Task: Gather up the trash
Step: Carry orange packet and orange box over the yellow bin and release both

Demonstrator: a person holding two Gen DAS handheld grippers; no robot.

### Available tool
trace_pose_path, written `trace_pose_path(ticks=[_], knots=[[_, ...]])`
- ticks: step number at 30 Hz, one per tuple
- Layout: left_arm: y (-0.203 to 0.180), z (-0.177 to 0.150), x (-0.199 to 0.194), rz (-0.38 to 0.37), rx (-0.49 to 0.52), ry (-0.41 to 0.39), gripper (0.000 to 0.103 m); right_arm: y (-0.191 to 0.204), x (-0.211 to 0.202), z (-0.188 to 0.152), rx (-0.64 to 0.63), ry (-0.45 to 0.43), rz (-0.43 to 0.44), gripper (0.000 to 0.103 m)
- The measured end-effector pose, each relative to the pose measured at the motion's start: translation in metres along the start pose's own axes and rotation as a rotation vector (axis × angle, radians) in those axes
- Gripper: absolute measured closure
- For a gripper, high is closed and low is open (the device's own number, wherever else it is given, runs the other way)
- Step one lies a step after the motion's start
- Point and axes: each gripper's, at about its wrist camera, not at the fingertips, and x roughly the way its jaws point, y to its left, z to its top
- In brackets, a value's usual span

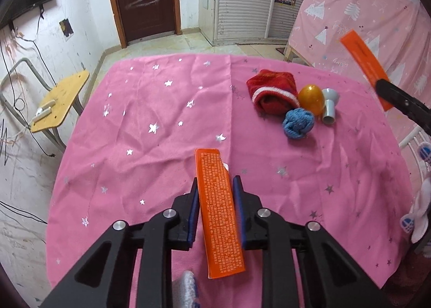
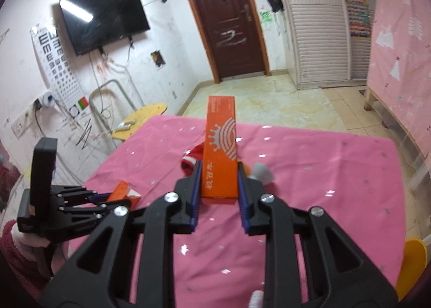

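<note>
A long orange box (image 1: 218, 211) with white print lies lengthwise between the blue pads of my left gripper (image 1: 215, 181), which press on its two sides just above the pink starred tablecloth (image 1: 150, 108). The right wrist view shows that left gripper (image 2: 103, 199) at the left with the orange box (image 2: 125, 191) at its tips. My right gripper (image 2: 219, 166) is shut on a second orange box (image 2: 221, 146) with a white crown logo, held up over the table. In the left wrist view that second box (image 1: 362, 61) hangs at the far right in the right gripper (image 1: 381, 84).
A red-and-white knit cloth (image 1: 272, 91), a golden egg (image 1: 311, 99), a grey funnel-shaped piece (image 1: 330, 108) and a blue yarn ball (image 1: 297, 123) cluster at the table's far right. A yellow chair (image 1: 59, 100) stands left of the table, a pink-covered bed (image 1: 363, 11) to the right.
</note>
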Motion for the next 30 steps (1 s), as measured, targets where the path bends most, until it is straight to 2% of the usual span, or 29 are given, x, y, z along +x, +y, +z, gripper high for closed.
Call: trace_pose_path(ticks=[6, 12, 21, 30], knots=[[-0.014, 0.006, -0.009, -0.005, 0.036, -0.019, 0.088, -0.039, -0.031, -0.008, 0.059, -0.047, -0.052, 0.080], [-0.041, 0.019, -0.023, -0.043, 0.082, -0.051, 0.088, -0.079, -0.063, -0.023, 0.120, -0.086, -0.126, 0.080], [-0.126, 0.041, -0.044, -0.144, 0.231, -0.114, 0.088, -0.134, -0.106, -0.060, 0.224, -0.102, -0.251, 0.080], [-0.208, 0.042, -0.045, -0.255, 0.350, -0.122, 0.088, -0.178, -0.142, -0.094, 0.304, -0.102, -0.366, 0.080]])
